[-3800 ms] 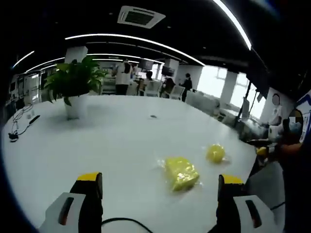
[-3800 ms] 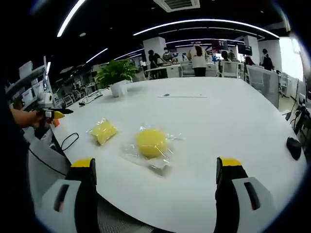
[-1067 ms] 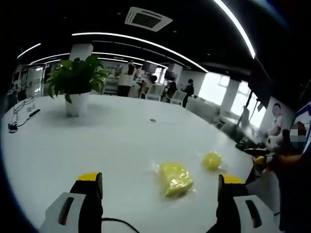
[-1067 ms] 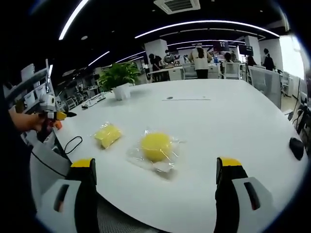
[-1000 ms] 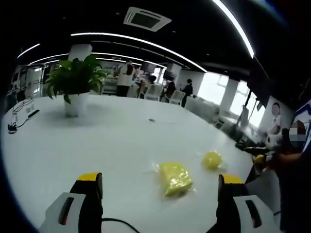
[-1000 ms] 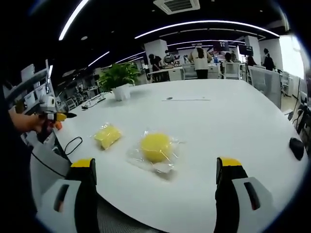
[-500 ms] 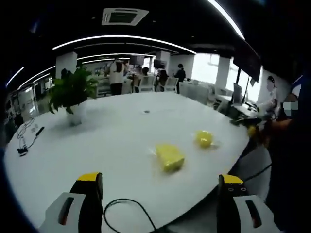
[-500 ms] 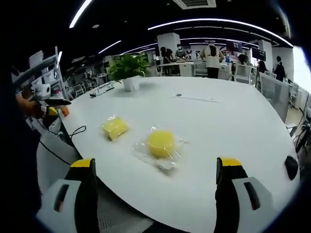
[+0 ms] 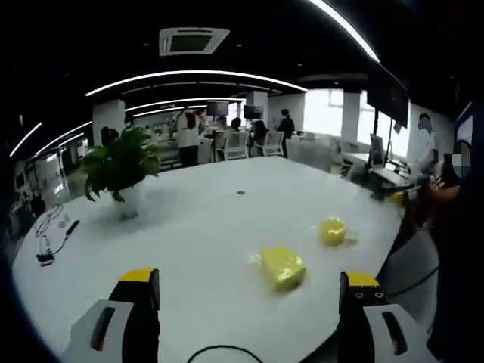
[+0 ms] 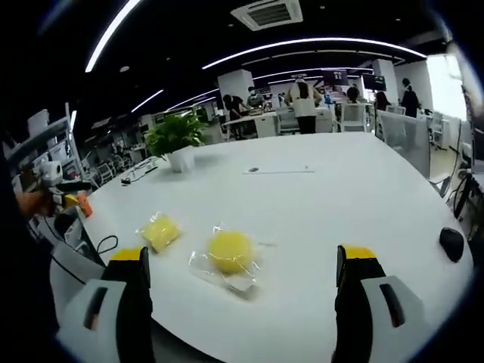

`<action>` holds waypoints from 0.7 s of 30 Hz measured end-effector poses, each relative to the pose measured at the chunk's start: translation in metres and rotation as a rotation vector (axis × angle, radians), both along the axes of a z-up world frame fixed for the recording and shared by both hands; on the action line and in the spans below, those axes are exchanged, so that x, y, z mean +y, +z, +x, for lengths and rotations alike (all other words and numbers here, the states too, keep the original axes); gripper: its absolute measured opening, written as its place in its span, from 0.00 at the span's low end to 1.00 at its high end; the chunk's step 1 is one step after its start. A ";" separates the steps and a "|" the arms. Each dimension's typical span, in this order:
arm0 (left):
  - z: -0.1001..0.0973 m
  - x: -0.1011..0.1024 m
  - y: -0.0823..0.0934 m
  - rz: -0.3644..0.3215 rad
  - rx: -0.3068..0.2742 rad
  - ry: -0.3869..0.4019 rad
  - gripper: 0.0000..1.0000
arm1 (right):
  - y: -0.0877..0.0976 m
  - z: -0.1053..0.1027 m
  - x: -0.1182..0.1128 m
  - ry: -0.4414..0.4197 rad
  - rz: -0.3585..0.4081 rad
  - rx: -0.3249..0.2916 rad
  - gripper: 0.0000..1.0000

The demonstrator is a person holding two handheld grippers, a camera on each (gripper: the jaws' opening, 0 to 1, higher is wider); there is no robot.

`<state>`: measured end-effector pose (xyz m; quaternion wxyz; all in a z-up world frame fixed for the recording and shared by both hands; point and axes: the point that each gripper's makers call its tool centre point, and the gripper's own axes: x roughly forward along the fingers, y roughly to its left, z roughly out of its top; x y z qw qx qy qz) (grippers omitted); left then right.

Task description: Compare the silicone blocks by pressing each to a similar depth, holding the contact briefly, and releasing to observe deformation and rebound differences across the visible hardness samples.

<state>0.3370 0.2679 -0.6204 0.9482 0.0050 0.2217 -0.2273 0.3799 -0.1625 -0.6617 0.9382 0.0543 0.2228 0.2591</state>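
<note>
change: both views have pulled back from half a second ago; more white table shows, the blocks look smaller, and they lie as they did.
meaning: probably no press has begun; both samples sit untouched in clear wrap.
blocks: square yellow block and round yellow block rest near each other by the table's edge.
left gripper: jaws wide apart, holding nothing.
right gripper: released, jaws spread, well short of the blocks.
left gripper view adds: coiled cable between the jaws.
right gripper view adds: dark mouse at the table's edge.
</note>
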 end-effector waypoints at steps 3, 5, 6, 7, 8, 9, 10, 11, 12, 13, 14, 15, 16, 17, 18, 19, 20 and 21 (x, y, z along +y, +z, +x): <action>0.021 -0.005 -0.009 -0.095 0.015 0.001 1.00 | -0.008 -0.001 0.012 0.024 0.001 0.012 0.96; 0.028 -0.008 -0.017 -0.118 0.041 0.012 1.00 | -0.013 -0.005 0.020 0.053 -0.020 0.017 0.96; 0.031 -0.013 -0.020 -0.121 0.045 0.004 1.00 | -0.014 -0.006 0.023 0.062 -0.023 0.015 0.96; 0.034 -0.015 -0.023 -0.117 0.047 0.004 1.00 | -0.016 -0.009 0.027 0.078 -0.029 0.018 0.96; 0.037 -0.020 -0.028 -0.112 0.058 0.005 1.00 | -0.018 -0.010 0.029 0.084 -0.036 0.020 0.96; 0.040 -0.020 -0.031 -0.118 0.062 0.013 1.00 | -0.020 -0.011 0.029 0.086 -0.040 0.021 0.96; 0.046 -0.021 -0.034 -0.149 0.058 0.037 1.00 | -0.020 -0.011 0.029 0.086 -0.039 0.022 0.96; 0.050 -0.022 -0.038 -0.164 0.067 0.047 1.00 | -0.020 -0.011 0.030 0.083 -0.033 0.026 0.96; 0.055 -0.022 -0.045 -0.173 0.084 0.059 1.00 | -0.020 -0.011 0.030 0.083 -0.032 0.027 0.96; 0.059 -0.022 -0.050 -0.178 0.092 0.063 1.00 | -0.021 -0.010 0.030 0.082 -0.032 0.028 0.96; 0.065 -0.023 -0.056 -0.198 0.108 0.078 1.00 | -0.021 -0.010 0.030 0.081 -0.031 0.028 0.96; 0.069 -0.022 -0.062 -0.211 0.128 0.103 1.00 | -0.020 -0.010 0.031 0.081 -0.027 0.027 0.96; 0.071 -0.022 -0.070 -0.217 0.165 0.109 1.00 | -0.020 -0.010 0.032 0.082 -0.027 0.026 0.96; 0.076 -0.026 -0.073 -0.244 0.165 0.100 1.00 | -0.020 -0.010 0.032 0.082 -0.028 0.025 0.96; 0.079 -0.029 -0.075 -0.260 0.168 0.094 1.00 | -0.019 -0.010 0.032 0.083 -0.027 0.024 0.96; 0.082 -0.031 -0.082 -0.274 0.197 0.098 0.99 | -0.019 -0.010 0.033 0.084 -0.026 0.023 0.96; 0.083 -0.033 -0.087 -0.277 0.220 0.097 0.99 | -0.019 -0.011 0.033 0.085 -0.028 0.023 0.96; 0.085 -0.035 -0.091 -0.284 0.229 0.090 0.98 | -0.020 -0.011 0.031 0.084 -0.031 0.026 0.96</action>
